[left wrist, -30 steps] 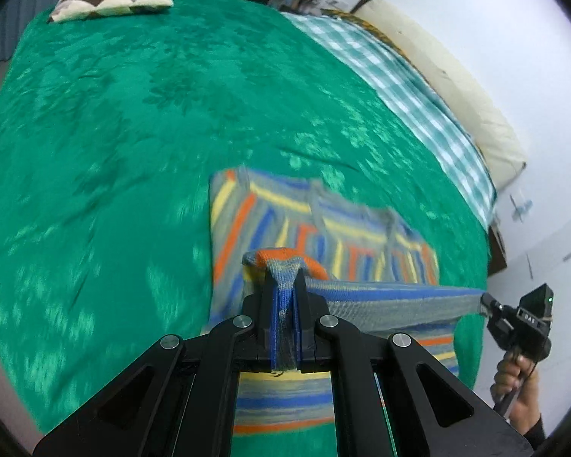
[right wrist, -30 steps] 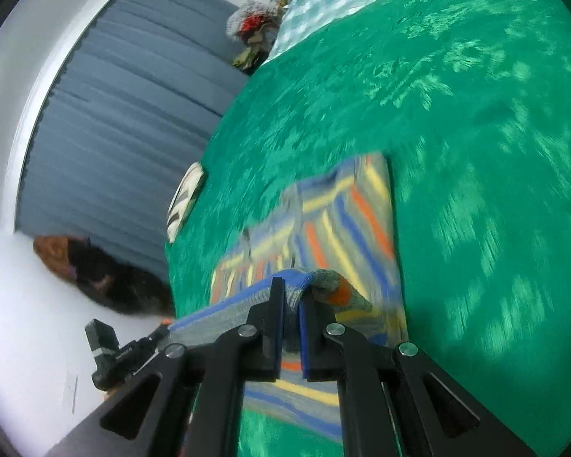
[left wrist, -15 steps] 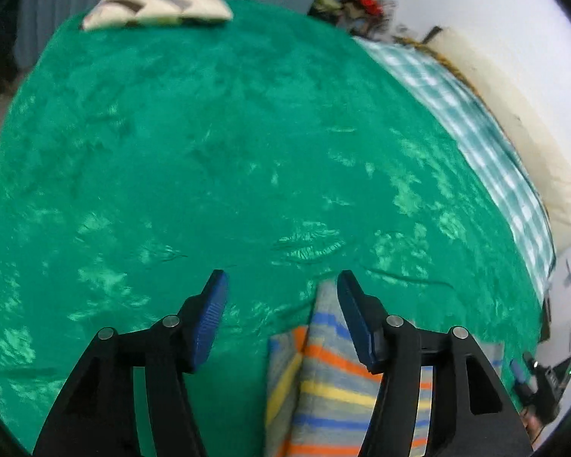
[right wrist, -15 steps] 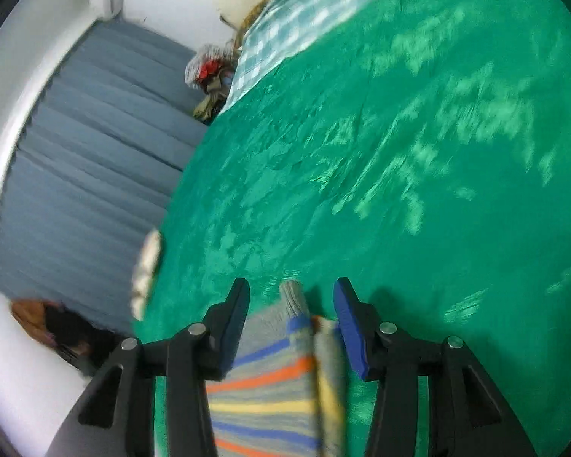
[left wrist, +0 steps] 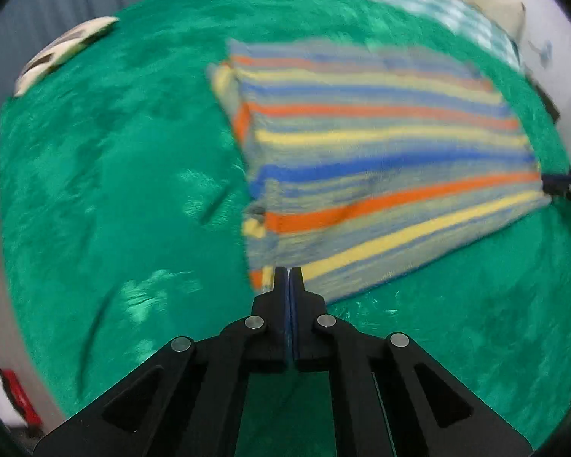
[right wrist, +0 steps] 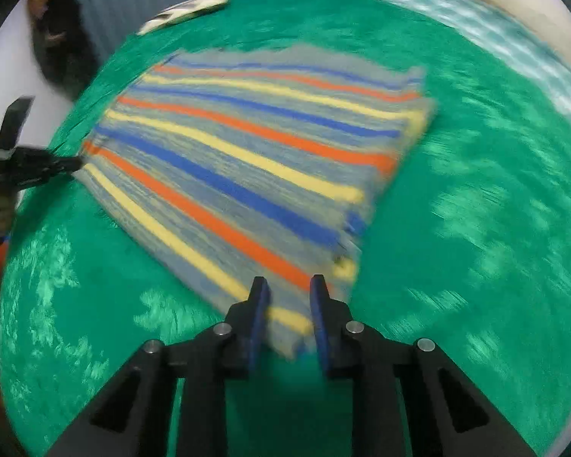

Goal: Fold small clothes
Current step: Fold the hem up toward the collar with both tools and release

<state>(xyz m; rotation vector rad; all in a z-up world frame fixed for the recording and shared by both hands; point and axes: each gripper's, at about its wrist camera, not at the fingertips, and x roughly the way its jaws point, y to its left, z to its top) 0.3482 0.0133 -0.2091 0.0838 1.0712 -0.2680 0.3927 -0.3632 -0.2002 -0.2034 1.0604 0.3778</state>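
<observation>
Folded striped knit garment (left wrist: 380, 167) lies mid green plush bedcover (left wrist: 95, 190), toward near edge. Left gripper (left wrist: 288, 272) clenched at near-left corner, cloth between pads unclear. Right gripper (right wrist: 287, 285) jaws just narrowing, astride near-right corner, not yet pressing. Advice: pinch all layers, lift both corners evenly.

Striped knit sweater (left wrist: 380, 160) matt, woolly; green bedspread (left wrist: 114, 175) plush, sheeny.

I can read no text, label, brand, number or sign in either wrist view; motion blur softens both pictures, and the surfaces I see carry only stripes, checks and plain colour.
</observation>
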